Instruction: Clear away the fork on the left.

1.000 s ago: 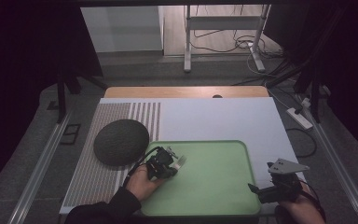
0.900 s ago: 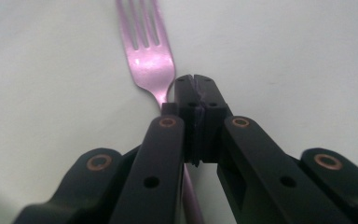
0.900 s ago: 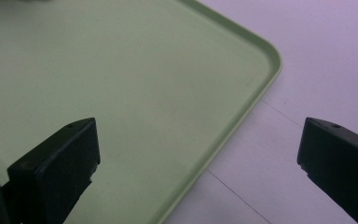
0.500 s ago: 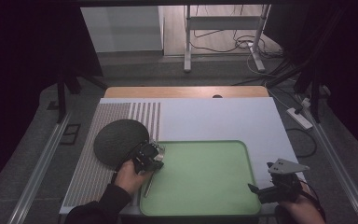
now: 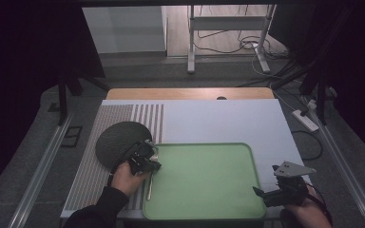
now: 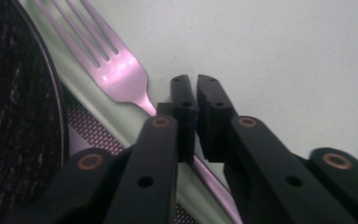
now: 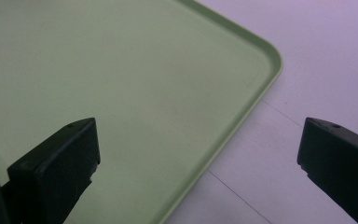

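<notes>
The left gripper (image 6: 196,84) is seen w/ its jaws a narrow gap apart, having just been opening; the fork (image 6: 116,65) handle passes under and between them, but whether the pads are pressed on it cannot be told from the left gripper view. In the high view the left gripper (image 5: 145,156) is held at the left edge of the green tray (image 5: 204,209), beside the tray's far-left corner. The fork (image 5: 150,183) is laid along the tray's left rim, tines toward the far side, handle run back toward the person, approx. parallel to that rim. Just left of the tray the dark round plate (image 5: 116,140) is set on the striped mat (image 5: 83,185), its rim close to the fork tines. Vs. one second ago, the left gripper has been shifted from inside the tray's left part out to the tray's left edge, and the fork is now seen on the rim. The right gripper (image 7: 198,154) is held w/ jaws wide apart and nothing between them, over the tray's near-right corner; in the high view the right gripper (image 5: 261,194) is at the same spot by the tray as before. The white tabletop (image 5: 218,121) lies beyond the tray.
</notes>
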